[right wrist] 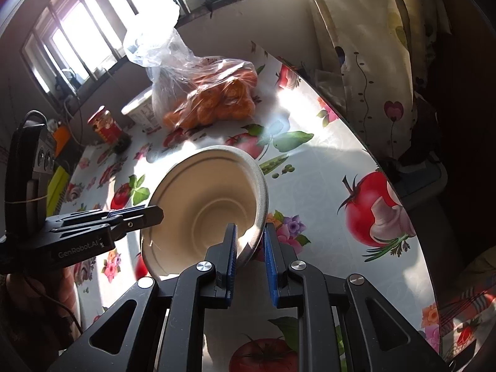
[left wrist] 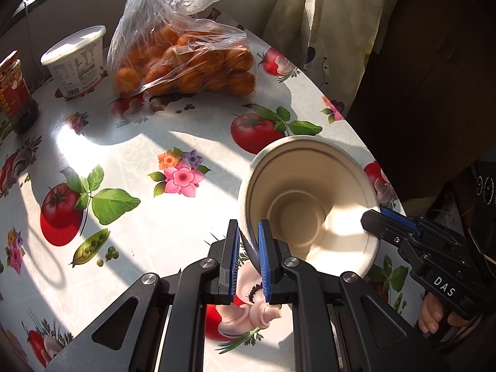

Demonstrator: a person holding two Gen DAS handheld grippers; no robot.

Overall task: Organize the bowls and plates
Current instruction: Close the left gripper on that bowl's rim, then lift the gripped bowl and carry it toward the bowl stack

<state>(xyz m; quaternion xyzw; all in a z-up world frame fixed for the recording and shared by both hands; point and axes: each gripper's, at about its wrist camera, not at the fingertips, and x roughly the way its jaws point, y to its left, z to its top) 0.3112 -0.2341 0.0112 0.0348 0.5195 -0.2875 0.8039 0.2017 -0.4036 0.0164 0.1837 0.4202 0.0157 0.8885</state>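
Note:
A beige paper bowl [left wrist: 310, 204] is held tilted above the table, its inside facing both cameras. My left gripper [left wrist: 249, 257] is shut on the bowl's near-left rim. My right gripper [right wrist: 250, 249] is shut on the opposite rim of the same bowl [right wrist: 210, 204]. The right gripper also shows in the left wrist view [left wrist: 384, 220] at the bowl's right edge. The left gripper shows in the right wrist view [right wrist: 148, 214] at the bowl's left edge. No plates are in view.
The table has a fruit-and-flower oilcloth [left wrist: 139, 142]. At the back stand a bag of oranges [left wrist: 186, 62], a white lidded tub [left wrist: 76, 62] and a red jar [left wrist: 15, 93]. The table's curved edge [left wrist: 356, 117] runs on the right, with a curtain [left wrist: 334, 15] beyond.

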